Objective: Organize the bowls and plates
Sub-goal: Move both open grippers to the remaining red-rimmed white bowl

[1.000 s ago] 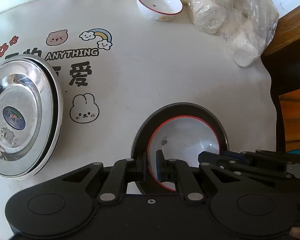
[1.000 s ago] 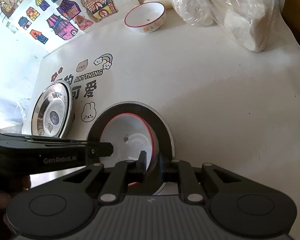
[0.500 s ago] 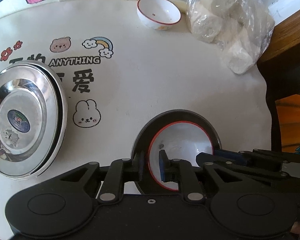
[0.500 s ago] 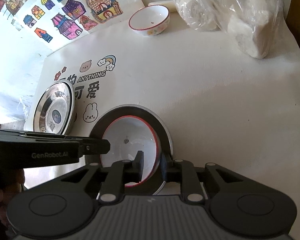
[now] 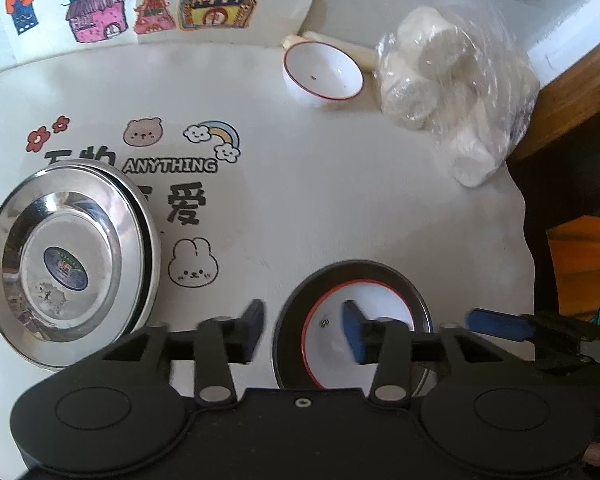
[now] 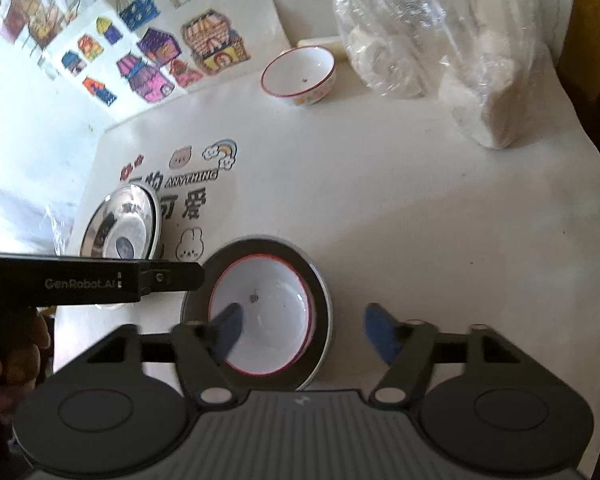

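Both tools are being opened around the red-rimmed bowl [image 5: 364, 320], which is being left nested in a steel plate [image 5: 300, 320]: left tool [image 5: 306, 330] and right tool [image 6: 304, 330] are gripping nothing. Stacked steel plates [image 5: 68, 264] are lying left of it.

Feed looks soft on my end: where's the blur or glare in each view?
Left wrist: hand-held gripper fingertips motion-smeared, steel plate mirror-glary. Right wrist: fingertips blurred, upper-left wall washed out, table edges bowed by fisheye.
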Motion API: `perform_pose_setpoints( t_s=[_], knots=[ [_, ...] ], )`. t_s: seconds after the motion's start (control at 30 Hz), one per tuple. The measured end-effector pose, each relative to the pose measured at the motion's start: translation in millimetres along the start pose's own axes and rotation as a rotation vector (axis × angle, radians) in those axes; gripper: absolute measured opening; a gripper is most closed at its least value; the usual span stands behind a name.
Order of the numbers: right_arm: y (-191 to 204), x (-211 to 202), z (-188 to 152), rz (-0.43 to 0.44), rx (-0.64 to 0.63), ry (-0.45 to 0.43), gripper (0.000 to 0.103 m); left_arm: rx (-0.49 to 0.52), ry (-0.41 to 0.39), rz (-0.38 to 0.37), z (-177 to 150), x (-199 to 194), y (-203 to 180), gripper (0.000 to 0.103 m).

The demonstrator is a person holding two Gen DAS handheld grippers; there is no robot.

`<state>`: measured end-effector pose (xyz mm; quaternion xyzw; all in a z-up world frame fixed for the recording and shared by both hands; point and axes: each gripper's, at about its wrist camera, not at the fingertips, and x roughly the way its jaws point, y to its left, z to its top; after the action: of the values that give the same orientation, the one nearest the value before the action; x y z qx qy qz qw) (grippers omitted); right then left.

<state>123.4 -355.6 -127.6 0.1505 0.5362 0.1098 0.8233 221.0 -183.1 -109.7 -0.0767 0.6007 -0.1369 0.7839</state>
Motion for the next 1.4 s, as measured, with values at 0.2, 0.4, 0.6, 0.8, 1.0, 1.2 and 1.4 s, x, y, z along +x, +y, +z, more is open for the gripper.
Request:
perform_pose_setpoints(
  t_s=[0.2,0.4,0.6,0.8,1.0,1.2,1.4],
  knots=[
    [-14,-6,3,-0.026,0.04,-0.03,0.102,-0.003,-0.01,0.045,4,4,-1,0.092],
    [-27,-2,5,-0.045,0.076,-0.035,0.103,-0.034,0.015,0.054,7,15,0,0.102],
    [-42,0,4,-0.068,0.11,-0.058,0.103,-0.021,-0.029,0.065,10,15,-3,0.102],
    [-56,-3,17,-0.085,0.134,-0.134,0.103,-0.065,-0.079,0.1,9,16,7,0.102],
    [-58,10,39,-0.062,0.12,-0.143,0.103,-0.13,-0.092,0.137,22,23,19,0.102],
    [-55,24,64,-0.028,0.168,-0.205,0.103,-0.132,-0.137,0.166,64,32,26,0.102],
    [-54,47,87,-0.005,0.217,-0.244,0.103,-0.054,-0.176,0.169,120,47,26,0.102]
  ],
)
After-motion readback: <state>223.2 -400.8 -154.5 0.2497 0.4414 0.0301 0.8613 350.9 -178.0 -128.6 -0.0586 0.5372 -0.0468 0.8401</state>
